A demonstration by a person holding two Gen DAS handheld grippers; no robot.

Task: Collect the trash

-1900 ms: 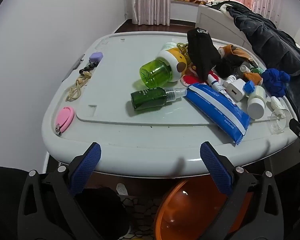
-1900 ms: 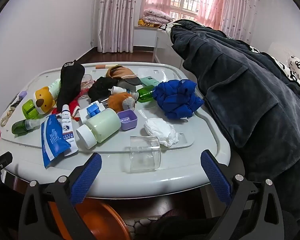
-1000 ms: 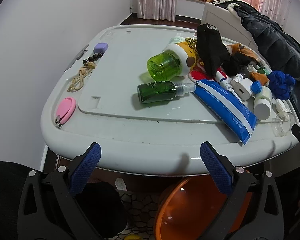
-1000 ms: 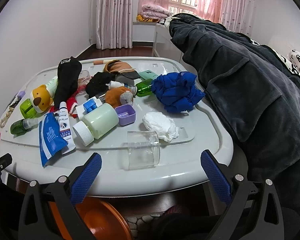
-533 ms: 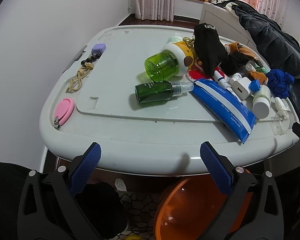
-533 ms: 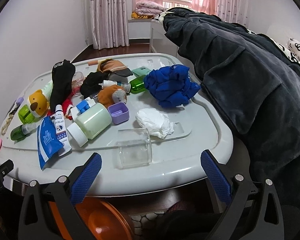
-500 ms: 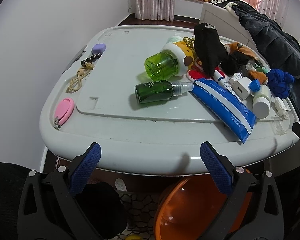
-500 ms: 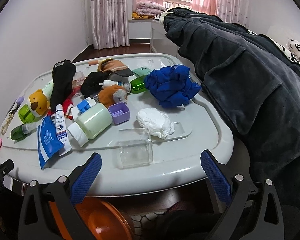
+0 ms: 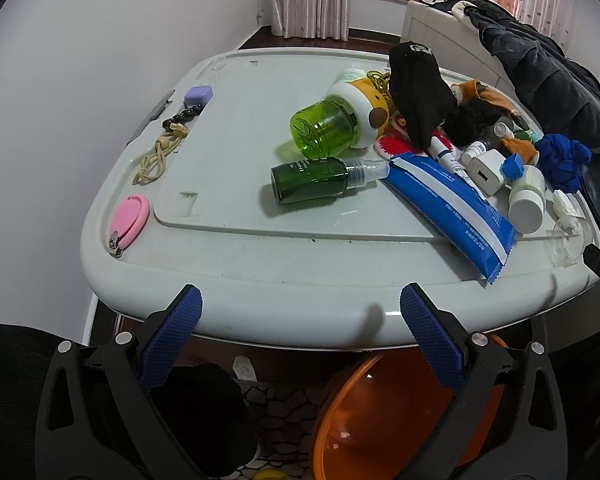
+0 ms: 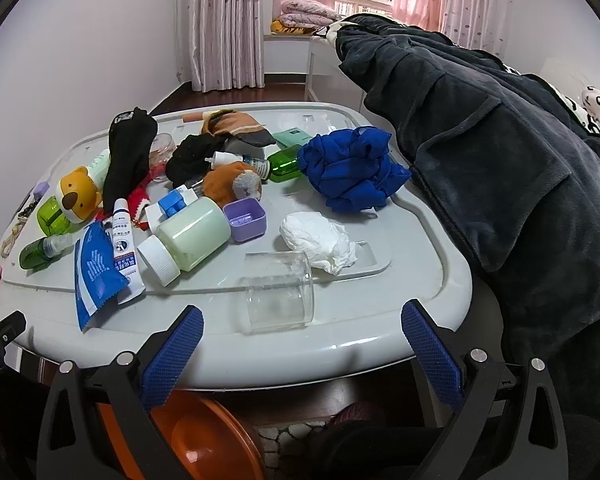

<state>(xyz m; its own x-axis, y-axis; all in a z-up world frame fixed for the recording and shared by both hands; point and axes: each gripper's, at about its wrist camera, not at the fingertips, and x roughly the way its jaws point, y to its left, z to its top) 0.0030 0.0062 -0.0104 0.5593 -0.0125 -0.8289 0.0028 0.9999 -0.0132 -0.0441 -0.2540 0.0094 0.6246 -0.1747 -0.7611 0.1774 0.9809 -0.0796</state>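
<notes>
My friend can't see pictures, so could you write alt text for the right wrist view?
An open right gripper hovers at the near edge of a cluttered grey table, facing a clear cup lying on its side and a crumpled tissue. Bottles, socks and a blue cloth lie behind; an orange bin sits underneath.

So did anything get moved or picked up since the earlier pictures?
Nothing was picked up. Only the cameras shifted a little. The left gripper and right gripper stay open and empty, and the crumpled tissue and blue wrapper lie where they were.
</notes>
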